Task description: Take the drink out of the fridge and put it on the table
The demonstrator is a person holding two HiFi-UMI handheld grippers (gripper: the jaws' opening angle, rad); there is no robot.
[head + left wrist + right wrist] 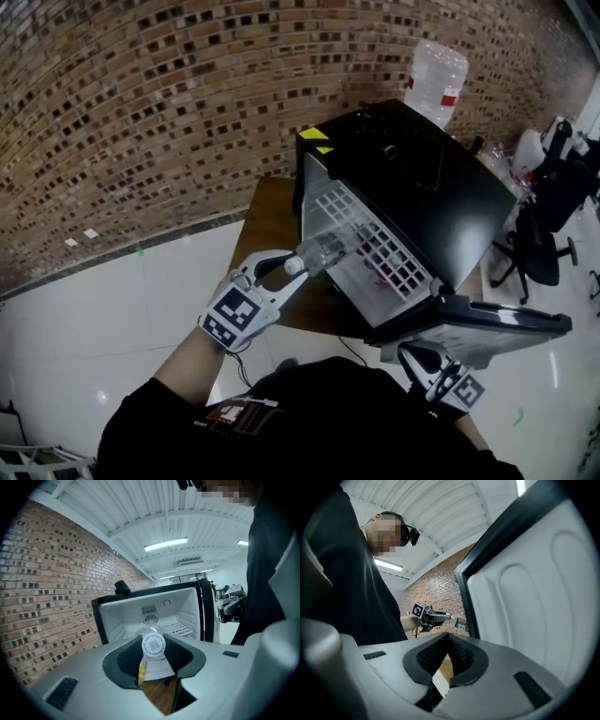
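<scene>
Now the left gripper [289, 268] clamps the drink [323, 251] in its fingers, cap nearest, base toward the fridge [422, 178]. The right gripper's [447, 654] fingers meet, empty.

Black fridge [422, 178], white inside — yellow sticker [314, 134] at its ten o'clock corner. Mottled brown brick wall [141, 94]. Clear bottle [323, 251], white cap [153, 645] — brown table [267, 220], white floor [112, 309].

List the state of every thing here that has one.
fridge: open.
fridge door: swung wide.
drink bottle: capped, clamped at the fridge opening.
left gripper: shut on the drink bottle.
right gripper: shut, empty.
</scene>
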